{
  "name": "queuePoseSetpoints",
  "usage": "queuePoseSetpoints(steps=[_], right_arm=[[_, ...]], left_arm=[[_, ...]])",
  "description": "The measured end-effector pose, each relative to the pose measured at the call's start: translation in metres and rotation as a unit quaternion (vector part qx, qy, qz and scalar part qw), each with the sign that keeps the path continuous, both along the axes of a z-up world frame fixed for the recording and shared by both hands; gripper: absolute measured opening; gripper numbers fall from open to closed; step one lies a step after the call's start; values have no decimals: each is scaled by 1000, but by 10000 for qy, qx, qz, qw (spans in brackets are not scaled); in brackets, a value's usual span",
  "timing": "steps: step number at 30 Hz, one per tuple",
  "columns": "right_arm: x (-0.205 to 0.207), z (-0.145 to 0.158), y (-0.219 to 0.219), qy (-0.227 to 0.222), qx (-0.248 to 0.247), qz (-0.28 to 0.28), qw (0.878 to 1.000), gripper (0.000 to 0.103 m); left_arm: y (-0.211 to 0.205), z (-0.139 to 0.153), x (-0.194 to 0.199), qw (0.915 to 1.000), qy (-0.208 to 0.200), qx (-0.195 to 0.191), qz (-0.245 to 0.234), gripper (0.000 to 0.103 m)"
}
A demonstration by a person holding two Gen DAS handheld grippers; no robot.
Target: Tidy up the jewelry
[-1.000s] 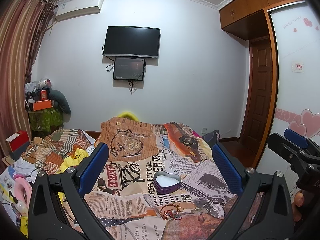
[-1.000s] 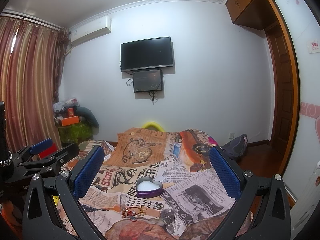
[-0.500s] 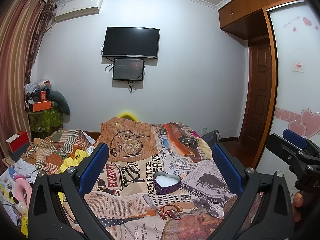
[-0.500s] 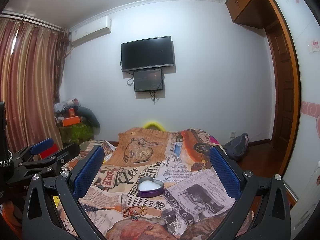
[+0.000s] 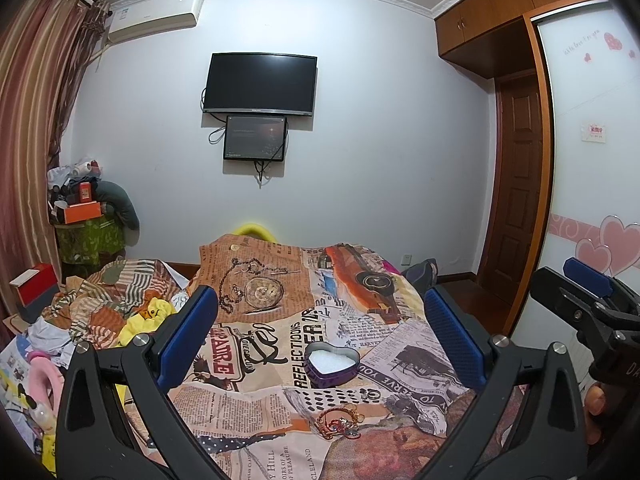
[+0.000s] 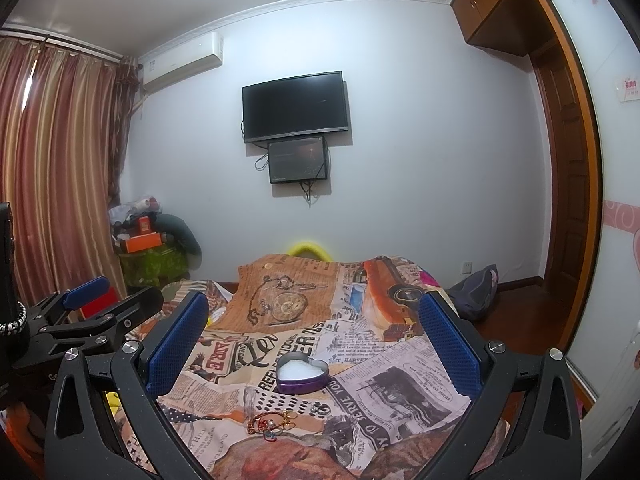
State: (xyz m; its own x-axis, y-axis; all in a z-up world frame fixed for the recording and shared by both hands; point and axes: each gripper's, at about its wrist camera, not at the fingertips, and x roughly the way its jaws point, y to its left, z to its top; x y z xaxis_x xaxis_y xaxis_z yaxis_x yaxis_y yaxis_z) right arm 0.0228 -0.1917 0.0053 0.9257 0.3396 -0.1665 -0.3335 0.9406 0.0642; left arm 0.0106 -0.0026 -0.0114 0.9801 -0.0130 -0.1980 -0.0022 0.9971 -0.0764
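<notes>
left gripper [image 5: 320, 324]: held level above the near end of the bed, aimed fwd at the far wall. Fingers spread wide, blue pads facing in, nothing btwn them. Also shows at the left edge of the right cam.
right gripper [image 6: 312, 328]: same deal, level w/ the other one and just to its right, pointing the same way. Fingers wide apart, holding nothing. Its blue-tipped arm pokes into the right edge of the left cam; a bit of the person's hand [image 5: 596, 400] shows under it.
jewelry [image 5: 338, 424]: small tangle of gold rings/bangles w/ red + blue bits, lying on the bed cover at the near end, roughly centred btwn the fingers in both views. Can't make out single pieces.
heart tin [image 5: 331, 364]: purple heart-shaped box, open, white lining inside. Sits just beyond the jewelry, not touching it.
bed cover [image 5: 256, 292]: newspaper/collage print w/ pocket watch and orange car pics, wrinkled.
left of bed: pile of striped cloth, a yellow plush [image 5: 148, 316], pink stuff, a red box.
far wall: dark TV [image 5: 260, 83] w/ a smaller screen [image 5: 255, 138] mounted right under it, cables dangling; AC unit [image 5: 154, 16] up top left.
left side: striped curtains [image 6: 56, 168], cluttered green stand in the far corner.
right side: brown door [image 5: 518, 192], wood cabinets above, white panel w/ pink hearts.
</notes>
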Motion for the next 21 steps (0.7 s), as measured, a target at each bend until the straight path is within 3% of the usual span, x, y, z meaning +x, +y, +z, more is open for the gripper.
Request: queuePoseSetpoints(steps=[13,21], right_arm=[[12,-10,-2,171,-23,5,9999,103],[38,-30,-4,617,-114,-113,9980,103]], left_arm=[[-1,-6,13,9998,185,-9,3,103],[7,-26,44,9976,677,34,122,103]])
